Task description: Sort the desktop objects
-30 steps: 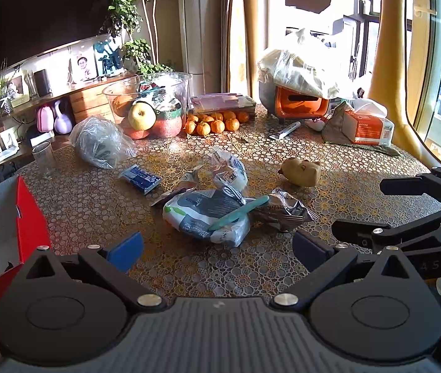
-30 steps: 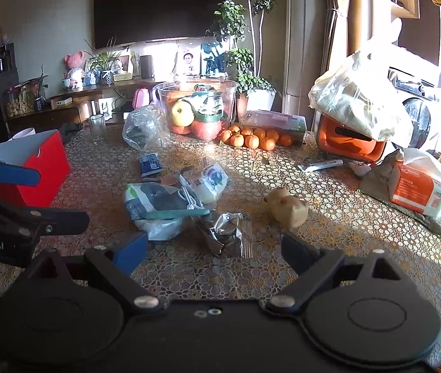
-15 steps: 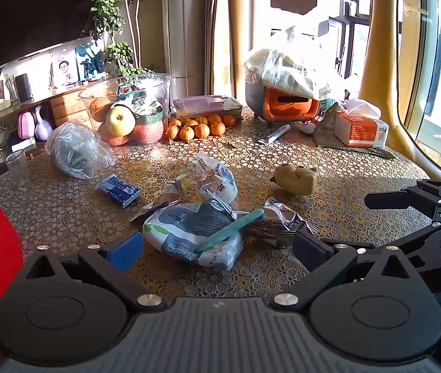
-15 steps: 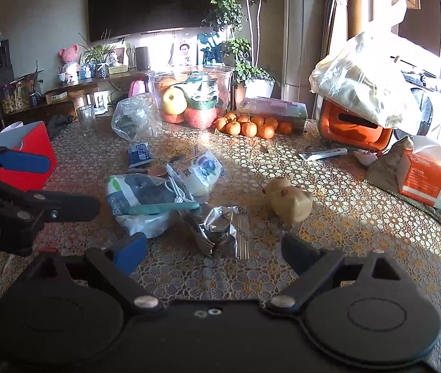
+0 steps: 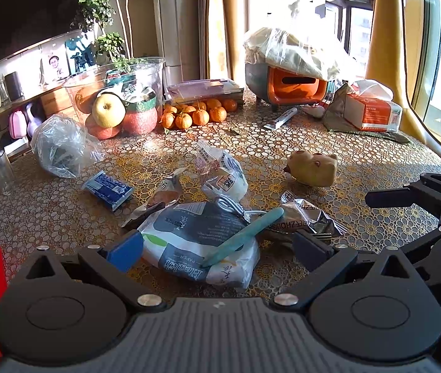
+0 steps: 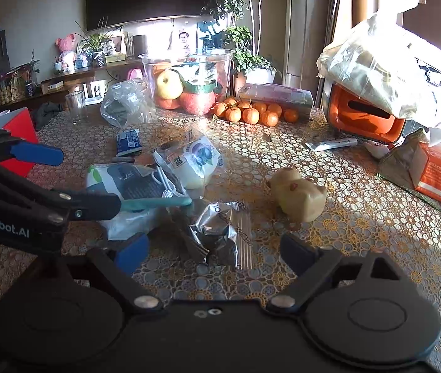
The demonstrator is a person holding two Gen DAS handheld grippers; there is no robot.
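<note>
A tissue pack (image 5: 195, 239) lies on the patterned table with a teal pen-like stick (image 5: 242, 236) and a white cable across it. My left gripper (image 5: 217, 247) is open, its jaws on either side of the pack's near end. A crumpled silver wrapper (image 6: 220, 230) lies beside the pack; my right gripper (image 6: 214, 253) is open just before it. A tan pig toy (image 6: 298, 194), a white snack bag (image 6: 195, 161) and a blue packet (image 6: 129, 141) lie around. The pack also shows in the right wrist view (image 6: 133, 183).
A red box (image 6: 18, 133) stands at the table's left edge. At the back are a clear fruit bowl (image 5: 118, 102), tangerines (image 5: 195, 113), a plastic bag (image 5: 62, 146), a glass (image 5: 1, 171), an orange appliance (image 5: 295, 85), a tissue box (image 5: 372, 113) and a tube (image 5: 281, 118).
Both grippers have moved forward toward the clutter. The tissue pack and the silver wrapper are now closer between the fingers. Both stay open.
</note>
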